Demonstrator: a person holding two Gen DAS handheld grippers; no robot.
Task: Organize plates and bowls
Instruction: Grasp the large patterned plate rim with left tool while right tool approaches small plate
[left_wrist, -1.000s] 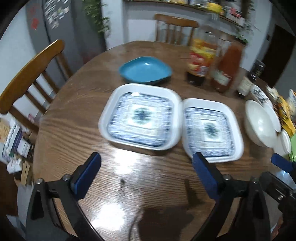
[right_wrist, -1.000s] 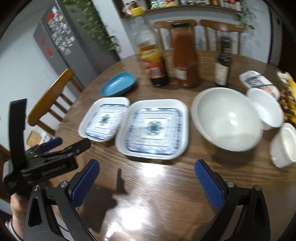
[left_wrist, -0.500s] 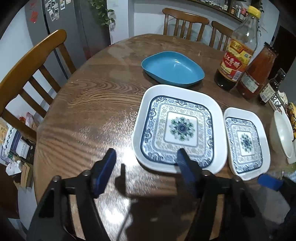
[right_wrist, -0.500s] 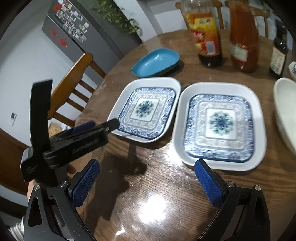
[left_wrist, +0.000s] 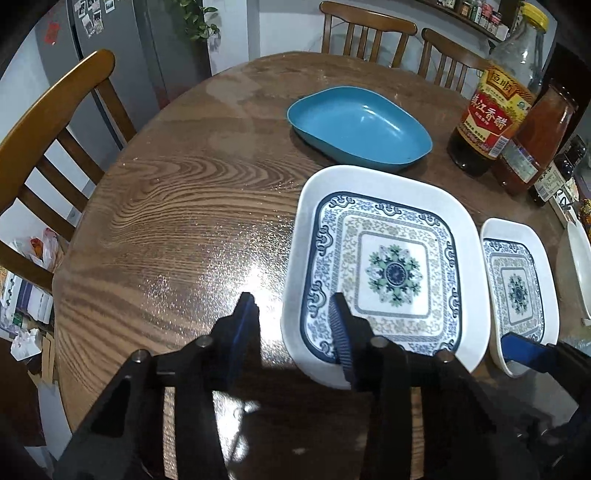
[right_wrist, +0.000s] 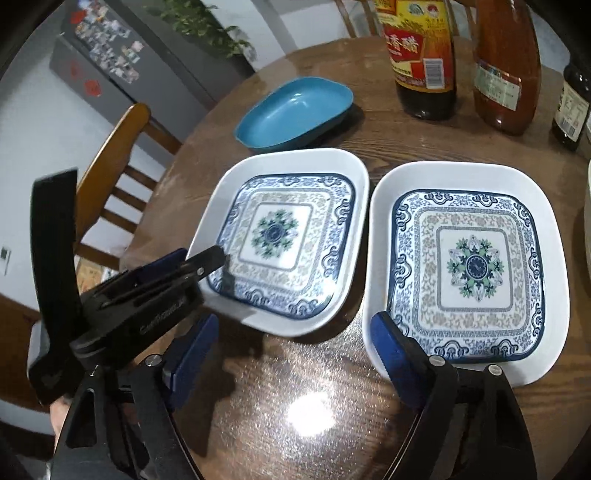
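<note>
Two square white plates with blue patterns lie side by side on the round wooden table (left_wrist: 184, 221). My left gripper (left_wrist: 291, 325) straddles the near left rim of the left plate (left_wrist: 384, 266). One finger is over the plate and the other over the table; the jaws are closing and the pads are still clear of the rim. In the right wrist view my right gripper (right_wrist: 295, 354) hangs low in front of both plates, wide but closing. Its right finger is at the near left corner of the right plate (right_wrist: 469, 266), and only table lies between the pads.
A blue oval dish (left_wrist: 358, 125) sits behind the plates. A vinegar bottle (left_wrist: 495, 103), a red sauce bottle (left_wrist: 535, 140) and a small dark bottle (right_wrist: 572, 103) stand at the back right. A white bowl (left_wrist: 580, 266) is at the right edge. Wooden chairs (left_wrist: 55, 122) ring the table.
Both grippers have come down and forward to the plates. The left jaws have narrowed a lot around the left plate's rim. The right jaws have narrowed a little.
</note>
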